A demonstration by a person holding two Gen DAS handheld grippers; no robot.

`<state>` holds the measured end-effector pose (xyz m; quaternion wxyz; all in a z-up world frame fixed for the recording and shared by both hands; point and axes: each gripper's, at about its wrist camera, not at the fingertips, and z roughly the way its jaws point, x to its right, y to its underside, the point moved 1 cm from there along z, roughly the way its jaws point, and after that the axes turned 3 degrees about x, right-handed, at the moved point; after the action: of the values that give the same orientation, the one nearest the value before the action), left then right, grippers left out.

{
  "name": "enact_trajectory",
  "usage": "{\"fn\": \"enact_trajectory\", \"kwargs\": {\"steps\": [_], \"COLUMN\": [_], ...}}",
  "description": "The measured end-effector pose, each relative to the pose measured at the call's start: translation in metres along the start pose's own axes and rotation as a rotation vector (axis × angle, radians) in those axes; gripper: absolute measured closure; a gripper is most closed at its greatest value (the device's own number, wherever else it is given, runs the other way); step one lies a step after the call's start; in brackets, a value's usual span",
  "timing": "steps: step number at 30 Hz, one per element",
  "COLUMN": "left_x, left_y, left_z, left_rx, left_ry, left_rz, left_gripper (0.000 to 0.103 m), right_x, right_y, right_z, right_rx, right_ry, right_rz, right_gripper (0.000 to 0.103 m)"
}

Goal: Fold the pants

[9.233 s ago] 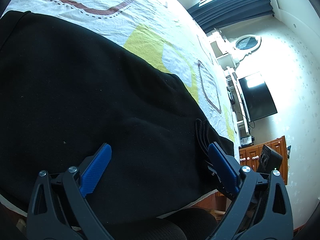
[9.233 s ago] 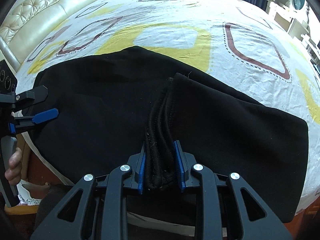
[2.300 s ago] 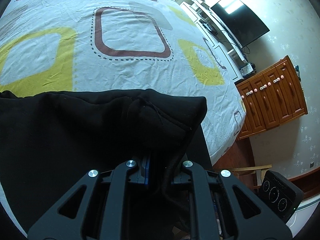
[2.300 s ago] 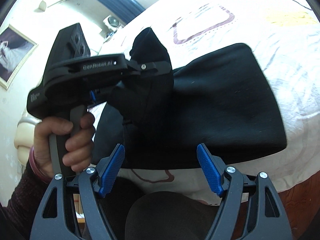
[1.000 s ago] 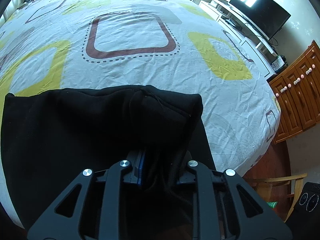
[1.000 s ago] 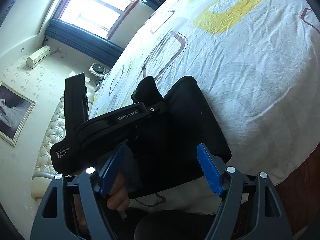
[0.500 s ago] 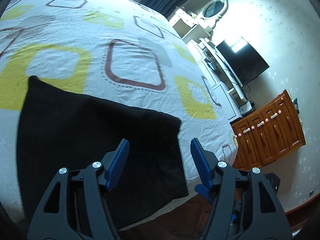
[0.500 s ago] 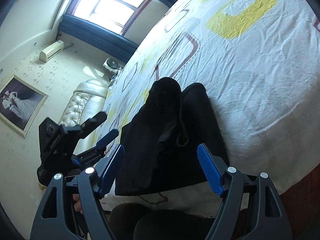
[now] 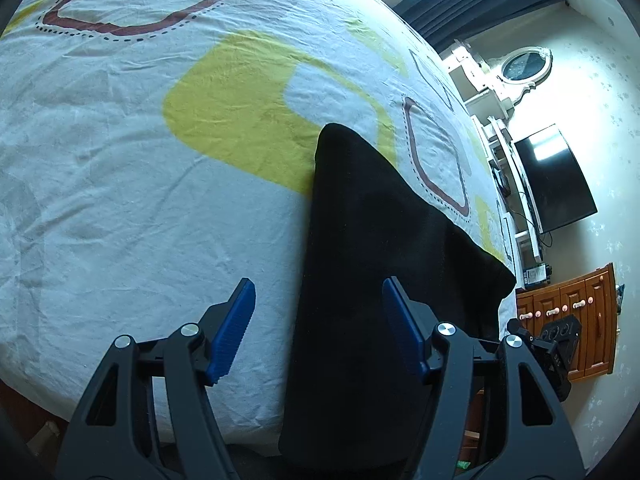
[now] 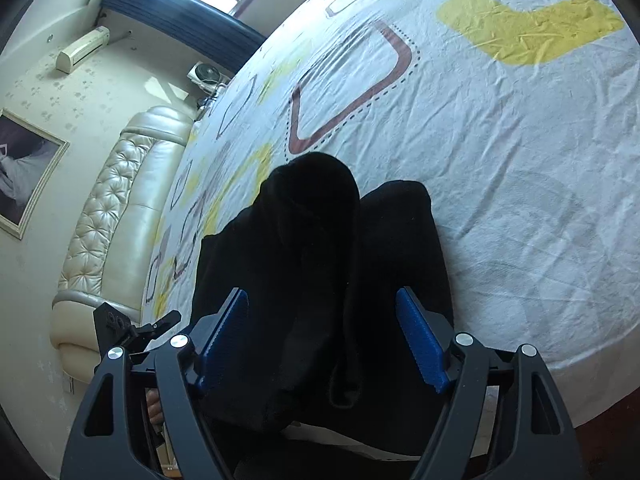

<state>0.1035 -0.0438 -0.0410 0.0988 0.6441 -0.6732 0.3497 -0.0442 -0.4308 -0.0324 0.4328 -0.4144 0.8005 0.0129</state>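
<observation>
The black pants [image 9: 380, 248] lie folded in a long strip on the bed, reaching down to its near edge. My left gripper [image 9: 320, 332] hovers open over the strip's left edge, with cloth and bare sheet under the gap and nothing pinched. In the right wrist view the pants [image 10: 320, 264] form a thick bundle with a raised hump at the far end. My right gripper [image 10: 322, 340] stands open above the bundle's near part, pads clear of the cloth. The left gripper [image 10: 170, 320] shows at lower left, apart from the pants.
The bed sheet [image 9: 140, 200] is white with yellow and brown squares, and it is wrinkled. A padded headboard [image 10: 112, 208] runs along the left. A television [image 9: 556, 184] and a wooden cabinet [image 9: 572, 320] stand past the bed's right side.
My left gripper let go of the pants' folded end, opened and drew away to the left. The fold now rests on the bundle. My right gripper came in over the pants.
</observation>
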Motion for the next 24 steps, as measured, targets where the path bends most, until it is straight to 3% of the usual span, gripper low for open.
{"fn": "enact_trajectory", "kwargs": {"steps": [1,3,4,6,8,12,15,19,22,24], "left_x": [0.0,-0.001,-0.001,-0.002,-0.003,0.001,0.003,0.002,-0.004,-0.007], "left_y": [0.001,0.005,0.006,0.009,0.012,0.014,0.014,0.017,0.02,0.023], "left_z": [0.001,0.006,0.008,0.012,0.013,0.009,0.01,0.015,0.014,0.011], "left_rx": [-0.003,-0.017,-0.023,-0.035,-0.043,-0.051,-0.053,-0.06,-0.081,-0.099], "left_ry": [0.001,0.003,0.006,0.018,0.033,0.062,0.073,0.055,0.082,0.117], "left_rz": [0.007,0.017,0.015,0.005,0.005,0.026,0.055,0.067,0.029,0.01], "left_gripper": [0.038,0.038,0.038,0.038,0.038,0.037,0.036,0.036,0.036,0.036], "right_x": [-0.002,-0.005,-0.006,-0.008,-0.009,-0.011,0.012,0.034,0.036,0.04], "right_y": [0.002,0.008,0.01,0.013,0.013,0.011,0.013,0.017,0.018,0.019], "right_z": [0.002,0.011,0.014,0.013,0.006,-0.015,-0.01,-0.002,-0.014,-0.029], "right_rx": [-0.014,-0.067,-0.088,-0.087,-0.079,-0.039,-0.048,-0.051,-0.048,-0.032], "right_ry": [0.004,0.012,0.015,0.011,-0.043,-0.051,0.012,-0.041,-0.085,-0.111], "right_rz": [-0.013,-0.025,-0.025,-0.025,-0.001,-0.026,-0.007,0.056,0.078,0.08], "right_gripper": [0.033,0.068,0.076,0.087,0.089,0.09,0.091,0.09,0.08,0.048]}}
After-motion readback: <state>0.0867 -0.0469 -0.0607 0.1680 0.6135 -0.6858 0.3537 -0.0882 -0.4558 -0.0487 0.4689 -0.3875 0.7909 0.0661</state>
